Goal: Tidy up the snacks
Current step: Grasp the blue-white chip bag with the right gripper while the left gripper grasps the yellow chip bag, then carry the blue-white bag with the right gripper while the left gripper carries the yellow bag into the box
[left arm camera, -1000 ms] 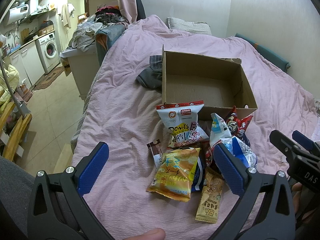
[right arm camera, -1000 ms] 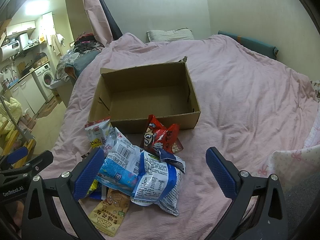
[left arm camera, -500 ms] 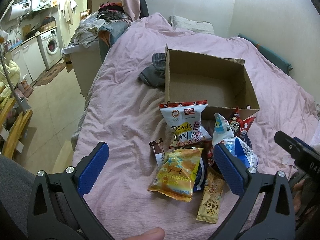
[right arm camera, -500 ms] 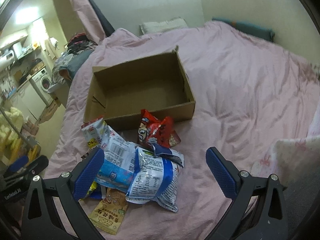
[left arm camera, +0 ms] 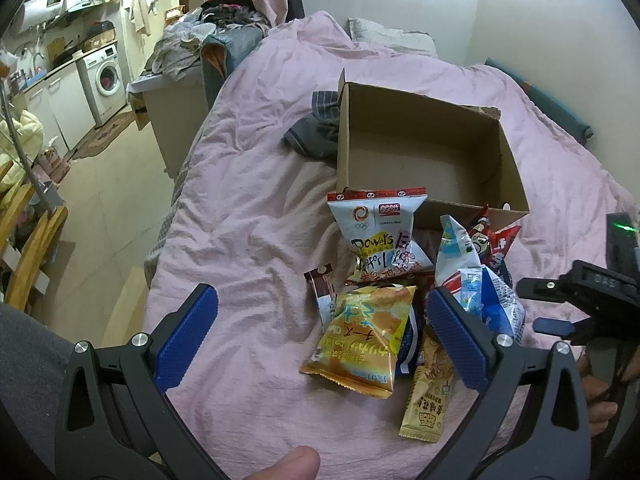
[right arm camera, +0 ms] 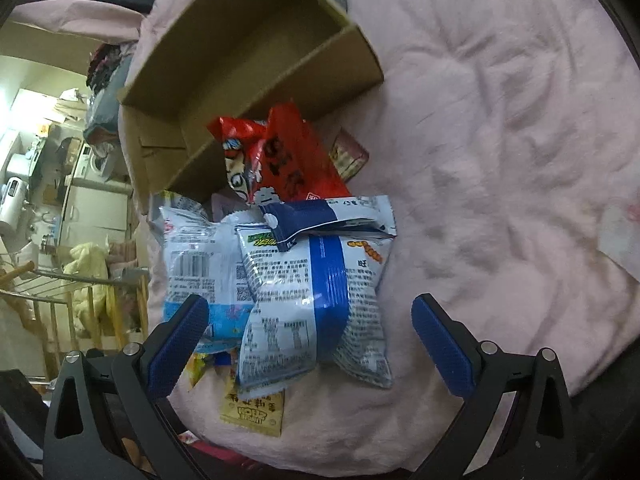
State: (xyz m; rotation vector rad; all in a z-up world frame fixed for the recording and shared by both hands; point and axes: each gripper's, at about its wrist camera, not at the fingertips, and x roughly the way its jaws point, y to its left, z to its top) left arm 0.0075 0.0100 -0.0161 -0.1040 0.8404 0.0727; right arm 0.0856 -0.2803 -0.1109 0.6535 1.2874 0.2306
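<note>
A pile of snack bags lies on the pink bed in front of an empty cardboard box (left arm camera: 424, 148) (right arm camera: 240, 52). In the left wrist view I see a white Powers bag (left arm camera: 380, 236), an orange bag (left arm camera: 364, 336), a tan packet (left arm camera: 430, 396) and a red bag (left arm camera: 492, 240). My left gripper (left arm camera: 320, 332) is open, hovering short of the orange bag. My right gripper (right arm camera: 308, 340) is open, low over a white and blue bag (right arm camera: 316, 296); the red bag (right arm camera: 280, 160) leans against the box beyond it. The right tool shows at the right edge of the left wrist view.
Dark grey clothing (left arm camera: 316, 136) lies left of the box. The bed's left edge drops to a tiled floor (left arm camera: 104, 200) with a washing machine (left arm camera: 106, 80) and a wooden rack (left arm camera: 28, 248). A pillow (left arm camera: 392, 38) lies at the head; walls close the far side.
My right gripper has tilted and dropped close over the white and blue bag, which now fills its view. The left gripper has barely shifted. Both stay open.
</note>
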